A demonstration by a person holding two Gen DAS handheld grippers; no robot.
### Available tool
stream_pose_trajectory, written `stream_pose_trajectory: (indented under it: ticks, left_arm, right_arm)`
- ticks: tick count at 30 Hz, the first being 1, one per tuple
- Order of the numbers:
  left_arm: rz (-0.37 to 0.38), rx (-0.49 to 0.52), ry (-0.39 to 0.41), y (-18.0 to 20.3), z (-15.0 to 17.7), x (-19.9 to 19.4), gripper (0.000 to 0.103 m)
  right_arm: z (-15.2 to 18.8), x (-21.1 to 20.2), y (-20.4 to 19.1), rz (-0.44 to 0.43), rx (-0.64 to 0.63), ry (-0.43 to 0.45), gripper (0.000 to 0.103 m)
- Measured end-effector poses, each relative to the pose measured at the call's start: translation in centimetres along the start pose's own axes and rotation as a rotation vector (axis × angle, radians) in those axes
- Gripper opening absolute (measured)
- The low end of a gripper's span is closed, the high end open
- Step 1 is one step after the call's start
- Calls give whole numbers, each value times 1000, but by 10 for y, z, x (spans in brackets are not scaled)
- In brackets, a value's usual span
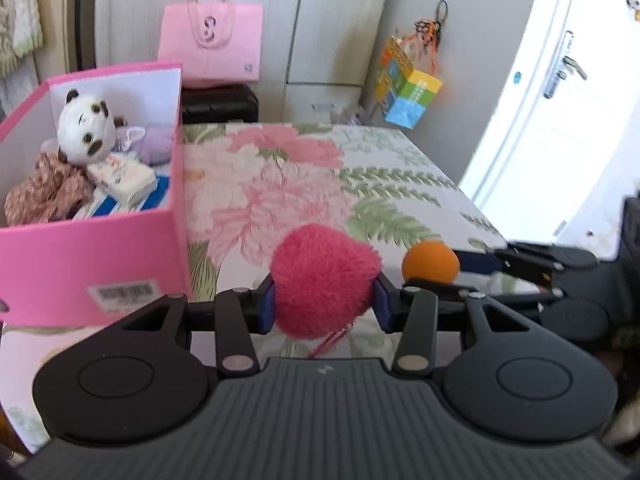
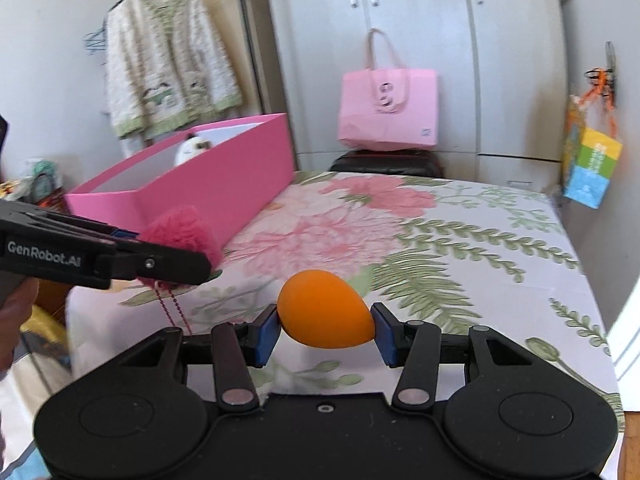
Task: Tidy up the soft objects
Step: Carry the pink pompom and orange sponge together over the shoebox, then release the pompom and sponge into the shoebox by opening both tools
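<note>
The left gripper (image 1: pixel 325 304) is clamped on a fluffy pink pompom (image 1: pixel 325 280), the right gripper (image 2: pixel 325 332) beside it pinching an orange egg-shaped sponge (image 2: pixel 326 309).

A: What lettering is showing here?

B: "GenRobot.AI" is standing in white on the black side of the left gripper (image 2: pixel 176 258), seen from the right wrist view.

A: Anything on the pink box (image 1: pixel 100 264)?

B: A barcode sticker (image 1: pixel 124 294) is sitting on its near wall, toward the lower edge, but its digits are blurring beyond reading.

A: And the pink bag (image 1: pixel 210 42)?

B: It is carrying a looped emblem, resembling a figure 8 or an S, plus a small mark at its lower right corner, too small to read.
</note>
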State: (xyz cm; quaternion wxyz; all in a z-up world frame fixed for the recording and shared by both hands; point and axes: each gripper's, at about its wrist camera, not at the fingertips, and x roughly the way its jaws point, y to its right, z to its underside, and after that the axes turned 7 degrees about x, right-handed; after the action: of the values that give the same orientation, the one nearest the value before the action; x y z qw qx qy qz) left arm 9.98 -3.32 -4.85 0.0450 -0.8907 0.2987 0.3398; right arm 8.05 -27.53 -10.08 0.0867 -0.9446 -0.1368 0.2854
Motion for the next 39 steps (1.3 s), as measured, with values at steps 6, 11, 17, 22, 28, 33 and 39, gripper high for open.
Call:
stream_pose_trajectory:
  ticks: [6,11,17,22,28,33,39]
  left_arm:
    - [60,-13,-60,-21,4,-31,45]
    - [42,-27,-45,-39,1,-62,45]
    - [-4,-24,34,-57,-11,-92,45]
    - [-34,-30,112,-74,-26,-106,45]
    - [-66,-58,179,-105,-53,-100,45]
    - [-120,-100,173,-140,-70,-71,45]
    - [-124,-175,103,-176,-80,-21,46]
  right_arm:
    - [-26,-7,-21,-83,-123,-74,54]
    - [-48,-13,-42,-208,-174,-128,54]
    - [-74,-11,-67,-300,-195,-101,55]
    - [-96,0,-90,-352,-207,-46,55]
    - [-126,25,-117,-363,-267,30,55]
    - [-147,66,-128,-335,-302,34,55]
    - [-163,123,-133,-294,-373,-12,55]
